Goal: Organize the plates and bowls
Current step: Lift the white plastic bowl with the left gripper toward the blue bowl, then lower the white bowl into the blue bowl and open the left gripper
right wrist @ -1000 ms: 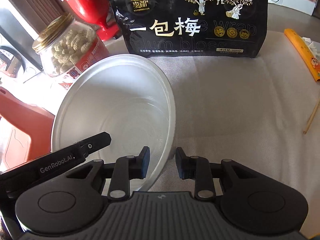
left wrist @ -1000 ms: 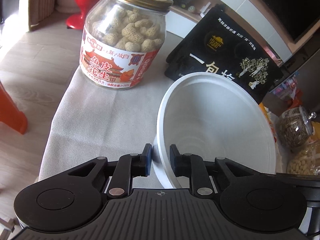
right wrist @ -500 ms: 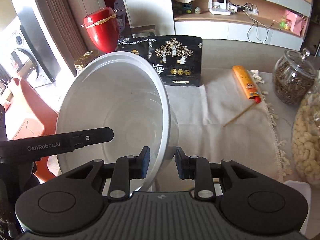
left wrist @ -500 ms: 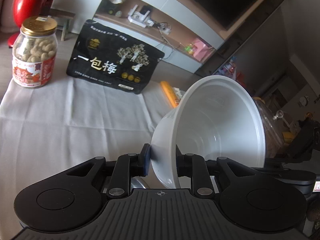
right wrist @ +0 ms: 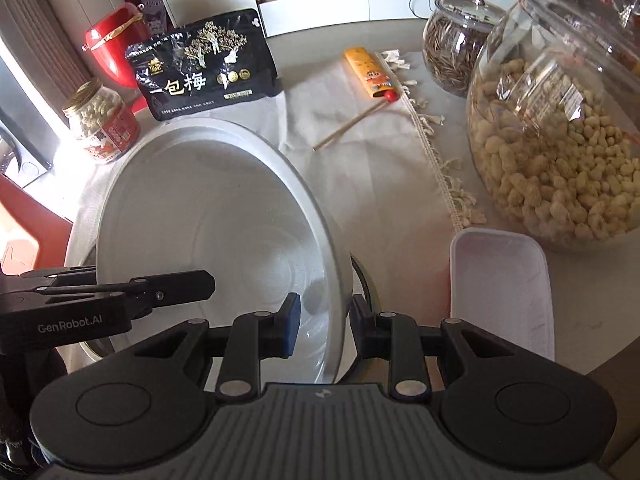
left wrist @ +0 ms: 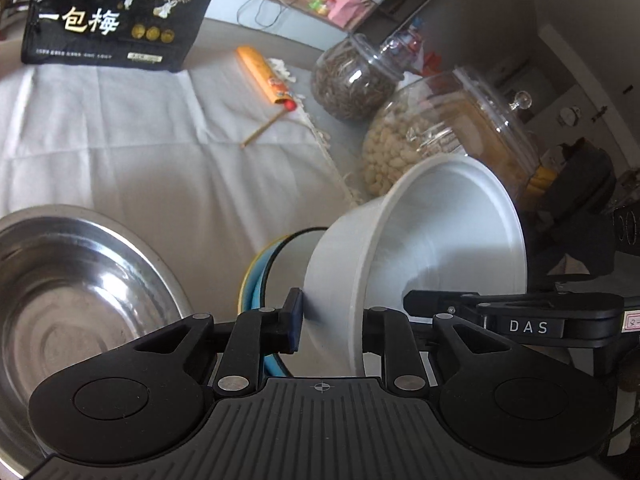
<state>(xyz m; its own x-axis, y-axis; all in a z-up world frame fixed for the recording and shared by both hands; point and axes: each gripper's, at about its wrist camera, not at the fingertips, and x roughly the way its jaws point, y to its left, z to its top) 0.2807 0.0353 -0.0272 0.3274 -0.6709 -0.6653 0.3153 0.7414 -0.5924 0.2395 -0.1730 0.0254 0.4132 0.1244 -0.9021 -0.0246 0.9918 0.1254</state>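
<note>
A white bowl [left wrist: 420, 248] hangs tilted above the table, held by both grippers on opposite sides of its rim. My left gripper [left wrist: 332, 326] is shut on the rim nearest it, one pad outside the wall and one inside. In the right wrist view the same bowl [right wrist: 208, 216] fills the left half, and my right gripper [right wrist: 324, 330] is shut on its right rim. Under the bowl lies a stack of plates [left wrist: 260, 280] with blue, yellow and dark edges. A steel bowl [left wrist: 80, 292] sits to the left of that stack.
A white rectangular tray [right wrist: 504, 280] lies at the near right. Behind it stand a big glass jar of peanuts [right wrist: 560, 140] and a jar of seeds [right wrist: 452, 52]. A black snack bag [right wrist: 200, 68], a peanut jar [right wrist: 100, 124], an orange packet [right wrist: 370, 74] and a chopstick [right wrist: 348, 126] are farther back.
Both grippers have carried the white bowl away from the peanut jar and black bag, toward the near end of the table. It now hangs over the plate stack beside the steel bowl.
</note>
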